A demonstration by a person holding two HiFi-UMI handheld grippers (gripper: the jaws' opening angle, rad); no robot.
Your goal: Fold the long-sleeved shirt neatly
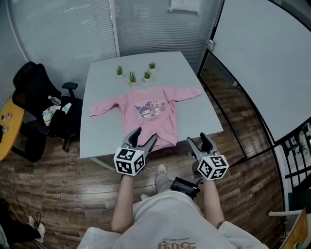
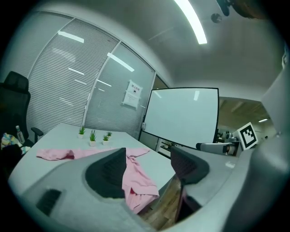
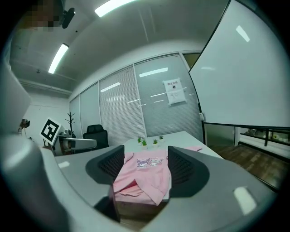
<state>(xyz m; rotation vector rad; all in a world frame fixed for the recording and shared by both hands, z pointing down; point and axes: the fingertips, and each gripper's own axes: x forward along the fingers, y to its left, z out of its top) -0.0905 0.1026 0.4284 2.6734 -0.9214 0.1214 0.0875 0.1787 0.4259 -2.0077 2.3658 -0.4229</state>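
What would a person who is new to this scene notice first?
A pink long-sleeved shirt lies spread on the grey table, its hem hanging over the near edge. The left gripper and right gripper hover before that edge, both open and empty. Four small potted plants stand behind the collar.

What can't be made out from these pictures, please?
Shirt hem: head view, partly behind the left gripper.
Shirt's middle: left gripper view, behind a jaw.
Notice: head view, cut off by the top edge; its print is too small in both gripper views.
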